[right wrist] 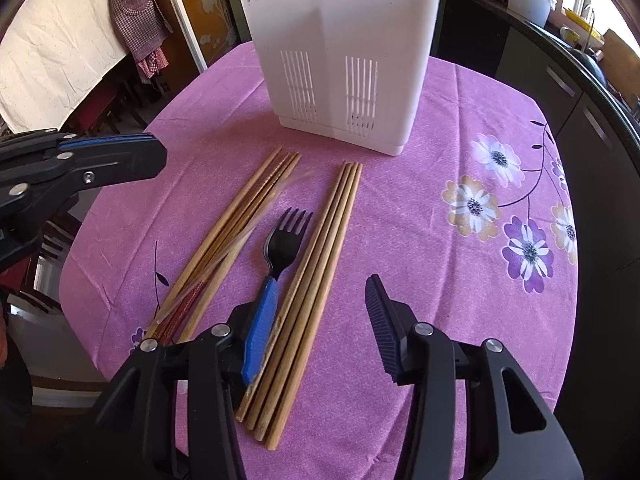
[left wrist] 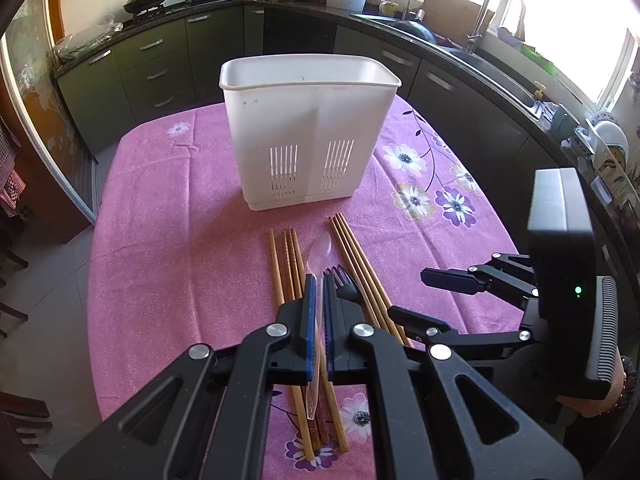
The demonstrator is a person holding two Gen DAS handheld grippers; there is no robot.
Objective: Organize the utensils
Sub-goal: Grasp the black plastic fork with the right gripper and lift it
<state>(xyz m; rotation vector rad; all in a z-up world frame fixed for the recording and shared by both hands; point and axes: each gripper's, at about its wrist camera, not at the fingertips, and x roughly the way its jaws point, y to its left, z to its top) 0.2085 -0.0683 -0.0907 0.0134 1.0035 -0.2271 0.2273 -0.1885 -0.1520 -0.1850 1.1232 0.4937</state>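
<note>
A white two-compartment utensil holder [left wrist: 308, 136] [right wrist: 340, 60] stands upright on the pink table. In front of it lie two bundles of wooden chopsticks [right wrist: 316, 292], left bundle [right wrist: 224, 240], with a black plastic fork [right wrist: 286, 236] between them. My left gripper [left wrist: 319, 280] is shut on a clear plastic spoon [left wrist: 318, 256], held a little above the chopsticks; it shows at the left in the right wrist view [right wrist: 160, 156]. My right gripper [right wrist: 320, 284] is open and empty, low over the right chopstick bundle; it shows at the right in the left wrist view [left wrist: 408, 292].
The flowered pink tablecloth [right wrist: 480, 160] covers the table. Dark kitchen cabinets [left wrist: 168, 60] and a sink with a tap [left wrist: 492, 16] run behind and to the right. A checked apron [right wrist: 136, 12] hangs at the far left.
</note>
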